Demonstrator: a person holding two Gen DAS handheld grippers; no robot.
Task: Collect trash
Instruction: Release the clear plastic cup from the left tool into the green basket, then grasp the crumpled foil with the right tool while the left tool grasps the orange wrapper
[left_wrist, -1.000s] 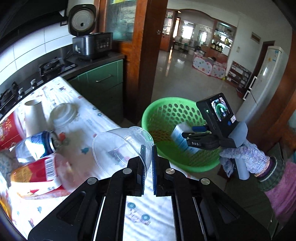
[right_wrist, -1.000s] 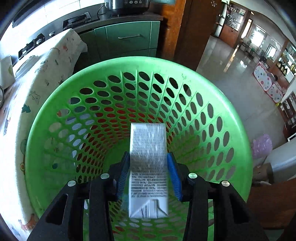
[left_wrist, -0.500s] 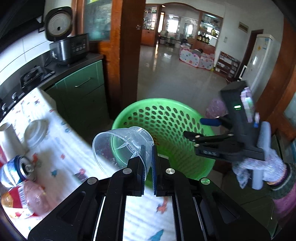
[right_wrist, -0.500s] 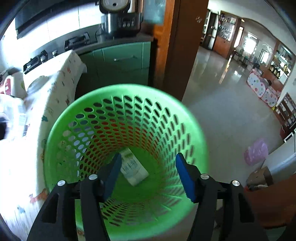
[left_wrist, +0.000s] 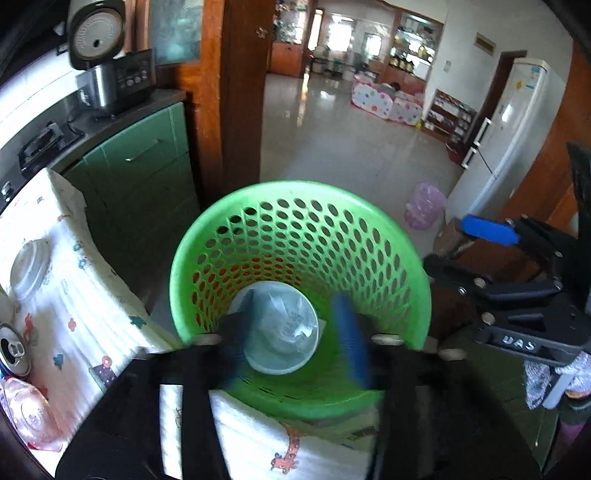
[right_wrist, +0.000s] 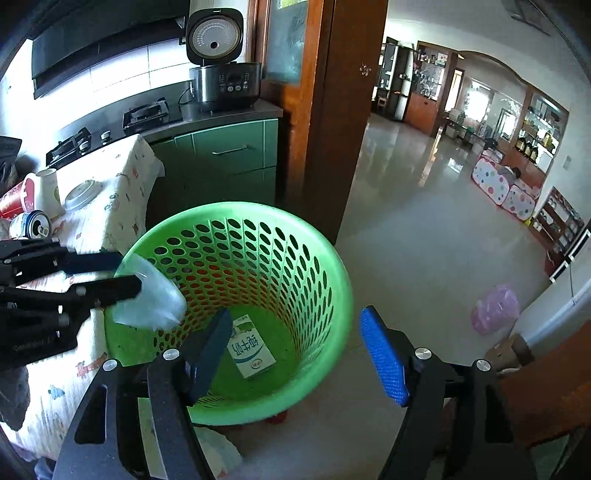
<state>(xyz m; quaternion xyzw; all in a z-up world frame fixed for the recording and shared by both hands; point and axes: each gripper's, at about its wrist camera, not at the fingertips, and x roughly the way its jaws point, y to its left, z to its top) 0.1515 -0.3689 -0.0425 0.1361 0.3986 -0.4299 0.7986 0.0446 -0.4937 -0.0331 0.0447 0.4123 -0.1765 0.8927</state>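
Right wrist view: clear plastic cup is dropping over the green basket rim, loose. Left gripper is opening, holding nothing. Right gripper is opening wide, empty, above a milk carton inside.

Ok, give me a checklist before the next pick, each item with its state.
1. Carton in the basket: ok, it lies on the bottom.
2. Clear cup over the basket: ok, it is at the rim, inside the opening.
3. Left gripper letting go: its jaws are opening; whether the cup is fully free, cannot tell.
4. Right gripper empty: ok, its jaws are opening and hold nothing.
5. Trash left on the table: not ok, a can, a paper cup and a lid remain.
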